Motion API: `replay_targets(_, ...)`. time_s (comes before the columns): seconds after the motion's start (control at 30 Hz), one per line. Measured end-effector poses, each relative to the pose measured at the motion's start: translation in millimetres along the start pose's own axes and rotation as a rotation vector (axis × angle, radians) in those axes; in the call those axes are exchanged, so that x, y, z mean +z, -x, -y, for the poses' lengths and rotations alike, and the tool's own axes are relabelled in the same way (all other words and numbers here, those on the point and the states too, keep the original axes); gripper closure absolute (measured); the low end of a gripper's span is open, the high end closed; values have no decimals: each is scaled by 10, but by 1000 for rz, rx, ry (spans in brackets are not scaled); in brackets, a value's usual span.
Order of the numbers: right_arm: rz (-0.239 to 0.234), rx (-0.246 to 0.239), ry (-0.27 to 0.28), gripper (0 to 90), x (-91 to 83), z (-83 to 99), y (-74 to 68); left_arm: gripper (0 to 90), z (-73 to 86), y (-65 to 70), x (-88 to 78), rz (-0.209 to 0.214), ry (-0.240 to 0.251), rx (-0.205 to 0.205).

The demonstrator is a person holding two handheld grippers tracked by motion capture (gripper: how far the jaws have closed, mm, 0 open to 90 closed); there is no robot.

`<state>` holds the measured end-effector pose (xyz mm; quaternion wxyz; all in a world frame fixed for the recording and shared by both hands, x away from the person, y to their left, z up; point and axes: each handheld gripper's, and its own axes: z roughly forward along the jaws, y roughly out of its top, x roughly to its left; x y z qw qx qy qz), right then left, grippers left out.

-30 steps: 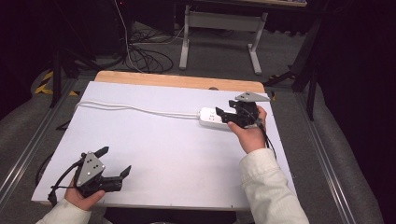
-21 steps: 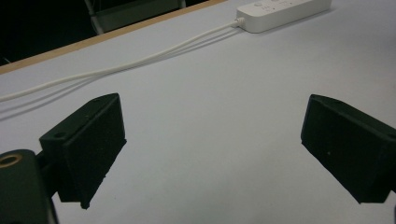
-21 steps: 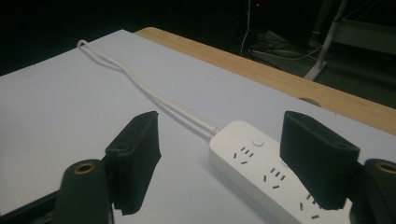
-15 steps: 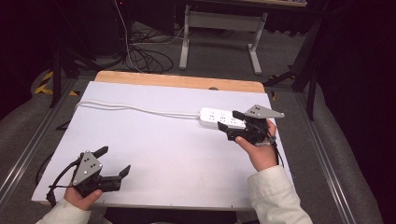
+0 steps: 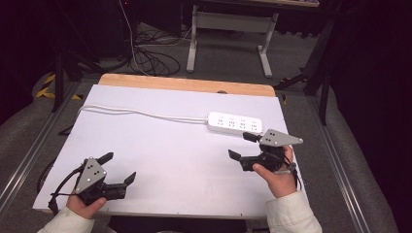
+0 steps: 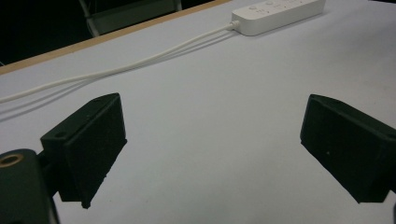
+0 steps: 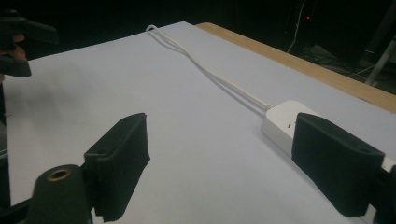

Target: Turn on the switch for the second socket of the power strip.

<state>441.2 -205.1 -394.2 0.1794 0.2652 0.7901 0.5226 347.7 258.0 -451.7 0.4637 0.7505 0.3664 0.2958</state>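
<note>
A white power strip [image 5: 234,123] lies flat at the far right of the white table top [image 5: 184,145], and its white cord [image 5: 145,114] runs off to the far left. My right gripper [image 5: 241,145] hovers just in front of the strip, apart from it. Its jaws have just been opening and nothing is between them. In the right gripper view the strip [image 7: 280,123] lies just beyond the right jaw of this gripper [image 7: 224,158]. My left gripper [image 5: 118,167] rests open and empty at the near left corner. The left gripper view puts the strip [image 6: 275,11] far ahead of this gripper [image 6: 217,144].
A wooden strip [image 5: 187,84] edges the table's far side. Beyond it, cables [image 5: 145,56] lie on the dark floor beside a metal stand [image 5: 228,29]. Metal rails [image 5: 340,165] run along both sides. The cord [image 6: 140,63] crosses the far half of the table.
My right gripper has drawn back from the power strip toward the near right side, and its jaws stand wider. The strip stays where it was. The left gripper has not moved.
</note>
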Motion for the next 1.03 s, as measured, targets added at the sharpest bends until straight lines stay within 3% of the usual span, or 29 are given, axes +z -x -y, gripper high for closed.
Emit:
replay_targets(0.17,-30,19,6,174,-40,122,-21,73,-3,0,1,6,1,4)
replay_targets(0.53,-77,54,-40,100,-61,553,-7,67,0,13,-24,20,26,31)
replay_targets(0.63,-75,57,-44,91,-50,673,-18,67,1,9,-24,20,29,35)
replay_targets(0.9,-42,44,-123,90,34,955,-106,67,21,1,-3,1,14,37)
replay_targets(1.03,-47,80,-105,90,35,957,-99,67,31,-3,12,-9,14,49)
